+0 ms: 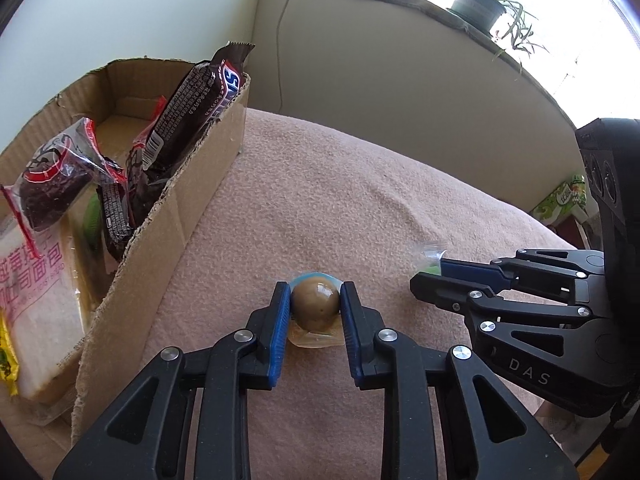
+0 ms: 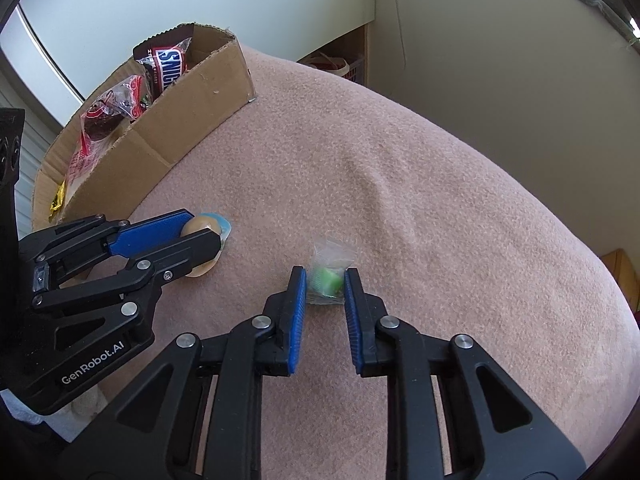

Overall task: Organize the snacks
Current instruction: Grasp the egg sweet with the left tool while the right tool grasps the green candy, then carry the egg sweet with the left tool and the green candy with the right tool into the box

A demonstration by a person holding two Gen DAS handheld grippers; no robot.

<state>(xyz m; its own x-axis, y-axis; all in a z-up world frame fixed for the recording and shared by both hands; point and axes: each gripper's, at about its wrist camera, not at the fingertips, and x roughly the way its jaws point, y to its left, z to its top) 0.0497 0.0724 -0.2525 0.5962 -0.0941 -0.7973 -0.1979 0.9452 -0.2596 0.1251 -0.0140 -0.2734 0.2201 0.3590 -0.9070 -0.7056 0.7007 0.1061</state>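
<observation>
A brown braised egg [image 1: 316, 306] in a clear wrapper lies on the pink blanket [image 1: 360, 180], and my left gripper [image 1: 315, 292] is shut on it, blue pads against both sides. The right wrist view shows this same left gripper [image 2: 200, 232] on the egg [image 2: 202, 222]. My right gripper [image 2: 325, 276] is shut on a small green candy [image 2: 326, 282] in a clear wrapper, which also rests on the blanket. From the left wrist view, the right gripper [image 1: 428, 270] shows with the wrapper's end [image 1: 430, 254] sticking out.
A cardboard box [image 1: 192, 216] stands at the left with a Snickers bar [image 1: 200, 108], a wrapped brown cake [image 1: 52, 188] and a bread pack [image 1: 40, 300] inside. A potted plant [image 1: 480, 4] sits on the sill. A green packet [image 1: 564, 200] lies beyond the blanket's right edge.
</observation>
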